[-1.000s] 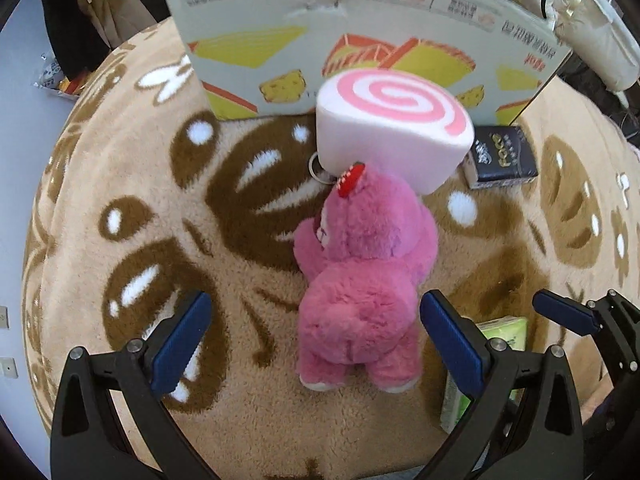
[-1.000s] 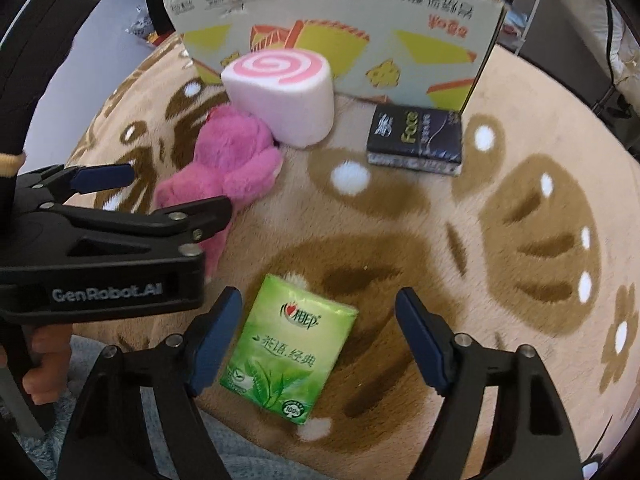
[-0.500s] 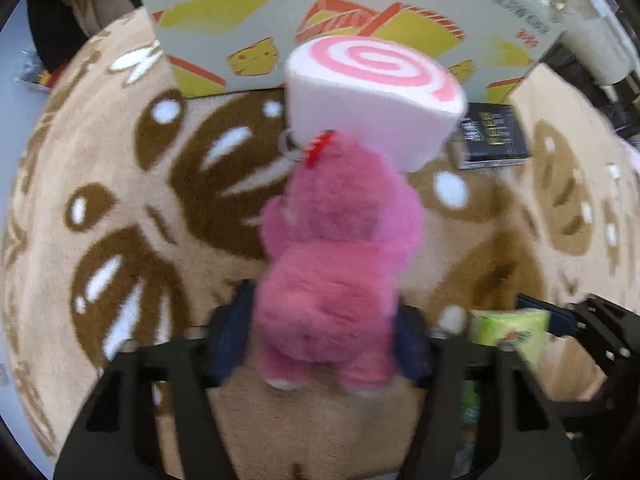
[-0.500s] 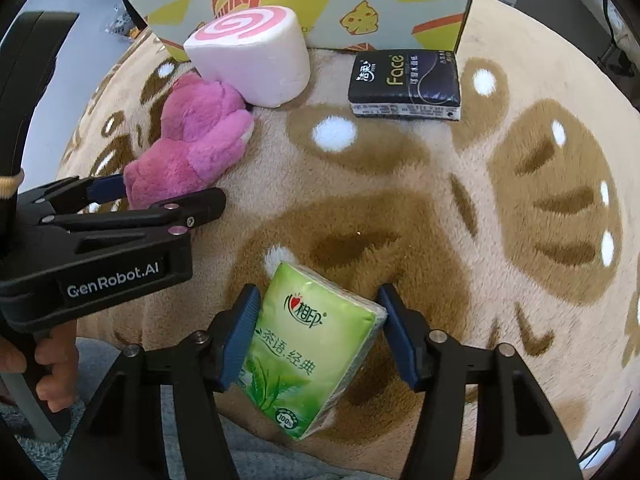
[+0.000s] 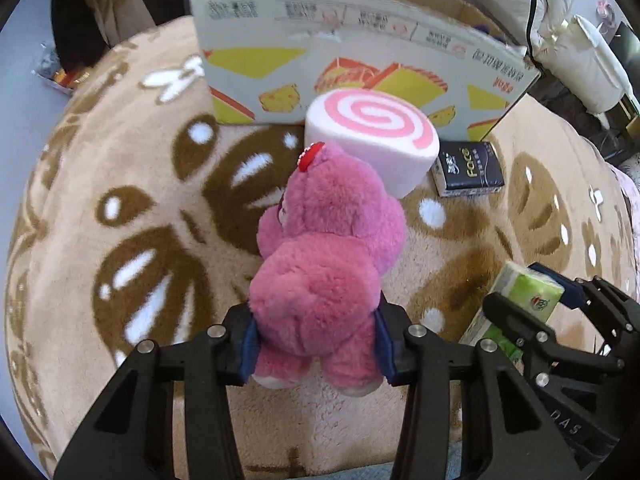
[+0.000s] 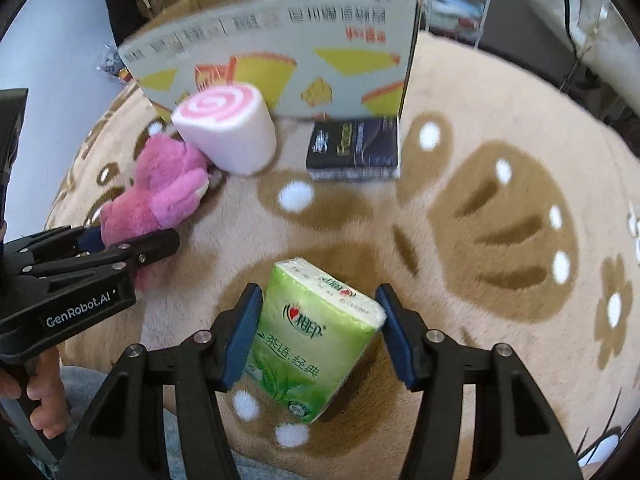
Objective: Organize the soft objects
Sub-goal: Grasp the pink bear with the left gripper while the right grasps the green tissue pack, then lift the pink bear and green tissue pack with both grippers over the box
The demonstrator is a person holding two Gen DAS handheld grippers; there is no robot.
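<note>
My left gripper [image 5: 316, 344] is shut on the pink plush bear [image 5: 324, 264], squeezing its lower body; the bear also shows in the right wrist view [image 6: 160, 192]. My right gripper [image 6: 320, 336] is shut on the green tissue pack [image 6: 312, 336] and holds it tilted above the rug; the pack also shows in the left wrist view [image 5: 520, 300]. A pink-swirl roll cushion [image 5: 372, 136] stands behind the bear. A black tissue pack [image 5: 468, 168] lies to its right.
An open cardboard box [image 5: 360, 60] with yellow cake pictures stands at the back of the beige and brown rug [image 5: 120, 200]. The left gripper's body [image 6: 72, 284] is at the left in the right wrist view. White cushions [image 5: 572, 32] lie far right.
Both grippers closed: the left on the pink bear, the right on the green tissue pack. Both objects now sit lifted and tilted in the jaws.
</note>
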